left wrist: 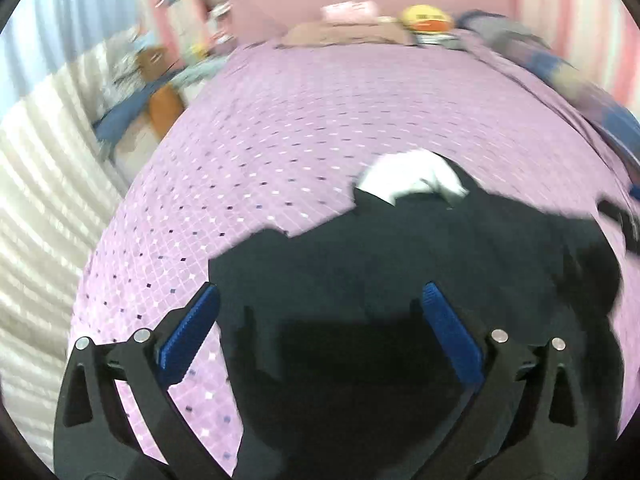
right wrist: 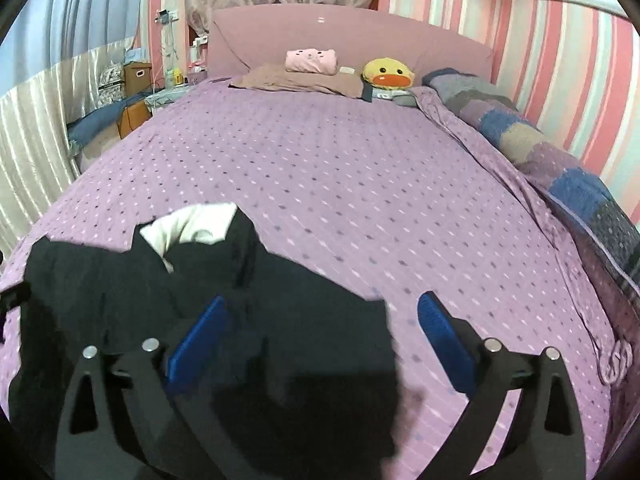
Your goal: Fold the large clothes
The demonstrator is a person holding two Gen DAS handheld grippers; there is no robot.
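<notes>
Jaws on both grippers are standing wide apart and holding nothing: the left gripper (left wrist: 320,320) and the right gripper (right wrist: 320,328) are hovering over the near part of the dark garment (left wrist: 400,272), which is lying rumpled on the near end of the purple bedspread (left wrist: 320,120), far from the duck plush (right wrist: 387,73) at the headboard. A white lining (right wrist: 192,228) is showing at the garment's far edge. Judging by the bunching, flattening comes first: each gripper should be taking a near corner, pinching one layer only, and pulling outward evenly.
</notes>
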